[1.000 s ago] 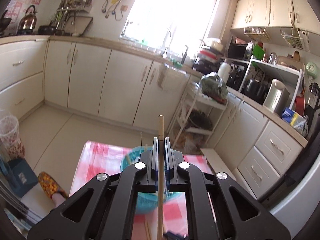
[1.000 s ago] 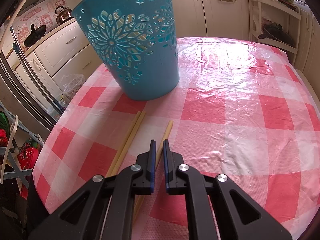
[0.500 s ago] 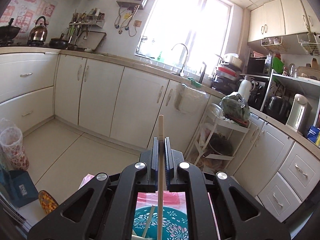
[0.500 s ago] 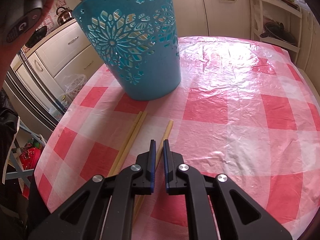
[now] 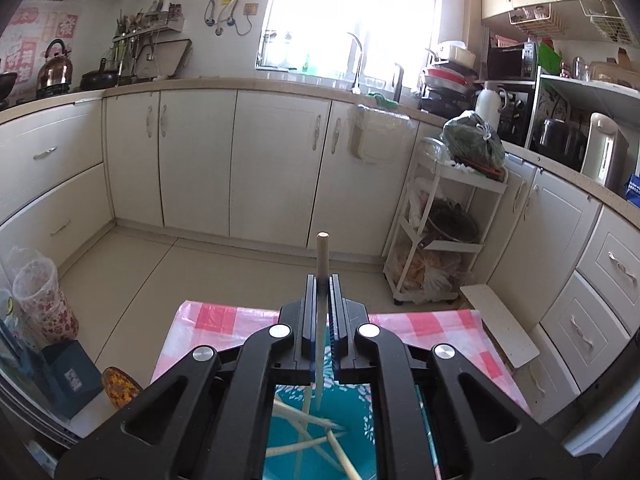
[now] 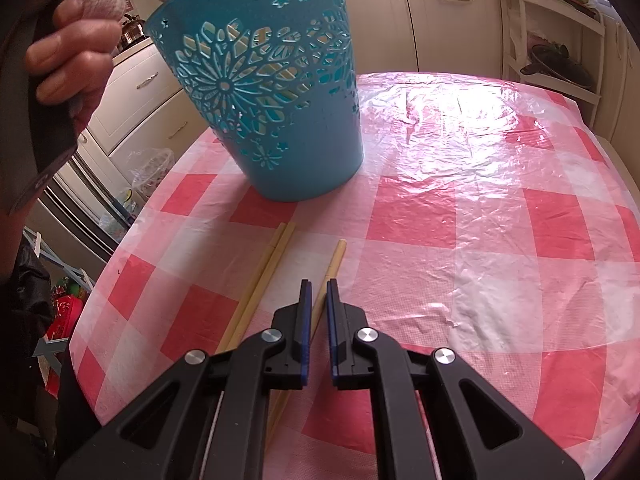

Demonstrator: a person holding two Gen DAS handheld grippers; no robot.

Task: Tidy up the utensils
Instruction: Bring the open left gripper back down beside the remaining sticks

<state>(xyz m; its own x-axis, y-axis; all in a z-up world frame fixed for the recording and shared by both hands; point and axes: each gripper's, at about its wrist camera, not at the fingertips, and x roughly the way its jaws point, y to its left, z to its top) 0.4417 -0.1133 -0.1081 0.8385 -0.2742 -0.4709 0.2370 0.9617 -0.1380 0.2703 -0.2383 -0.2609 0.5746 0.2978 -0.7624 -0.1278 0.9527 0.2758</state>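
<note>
A teal cut-out utensil basket (image 6: pixel 264 92) stands on the red-and-white checked tablecloth (image 6: pixel 460 208). My left gripper (image 5: pixel 322 280) is above the basket's opening (image 5: pixel 320 432), with a wooden chopstick (image 5: pixel 322 264) standing between its fingers, its lower end inside the basket among several chopsticks. The fingers look slightly parted. My right gripper (image 6: pixel 316 284) hovers low over the table, nearly closed and empty. Three chopsticks lie beneath it: a pair (image 6: pixel 264 268) and a single one (image 6: pixel 332 268).
The hand holding the left gripper (image 6: pixel 76 52) shows at the upper left of the right wrist view. White kitchen cabinets (image 5: pixel 272 168), a white rack (image 5: pixel 444 236) and the floor lie beyond the table's far edge (image 5: pixel 224 312).
My left gripper moved over the basket and its fingers parted slightly; the chopstick has slid down into the basket. My right gripper has stayed in place and opened a little.
</note>
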